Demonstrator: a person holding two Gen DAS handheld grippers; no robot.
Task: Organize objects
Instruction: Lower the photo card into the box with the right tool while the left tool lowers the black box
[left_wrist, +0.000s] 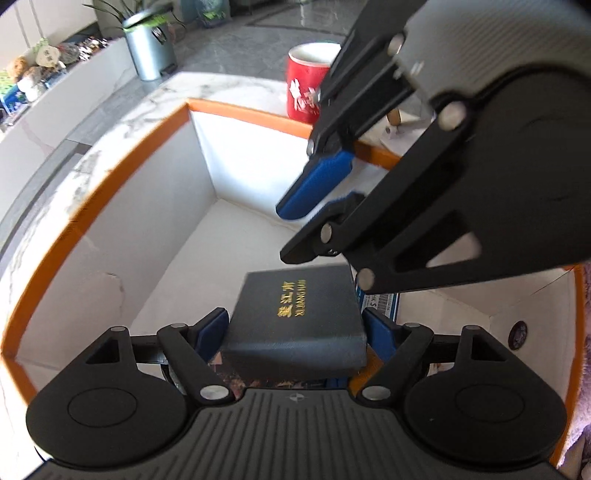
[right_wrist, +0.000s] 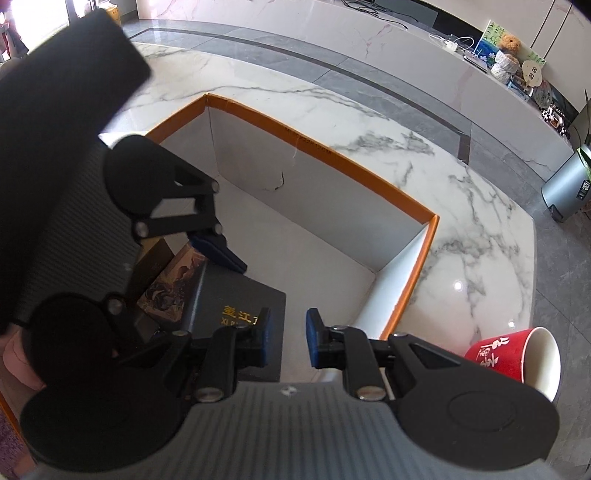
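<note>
My left gripper (left_wrist: 295, 334) is shut on a black box with gold lettering (left_wrist: 299, 314) and holds it inside the orange-rimmed white storage box (left_wrist: 110, 184). The black box (right_wrist: 236, 302) also shows in the right wrist view, with the left gripper's blue fingers (right_wrist: 218, 251) at its far edge. My right gripper (right_wrist: 288, 338) is open and empty, hovering over the storage box (right_wrist: 406, 295) just above the black box. In the left wrist view the right gripper (left_wrist: 325, 206) hangs above, fingers apart.
A red mug (left_wrist: 306, 85) (right_wrist: 517, 358) stands on the marble table outside the box rim. A patterned brown item (right_wrist: 173, 284) and a blue-edged card (left_wrist: 380, 306) lie in the box beside the black box. A grey bin with a plant (left_wrist: 149, 48) stands on the floor.
</note>
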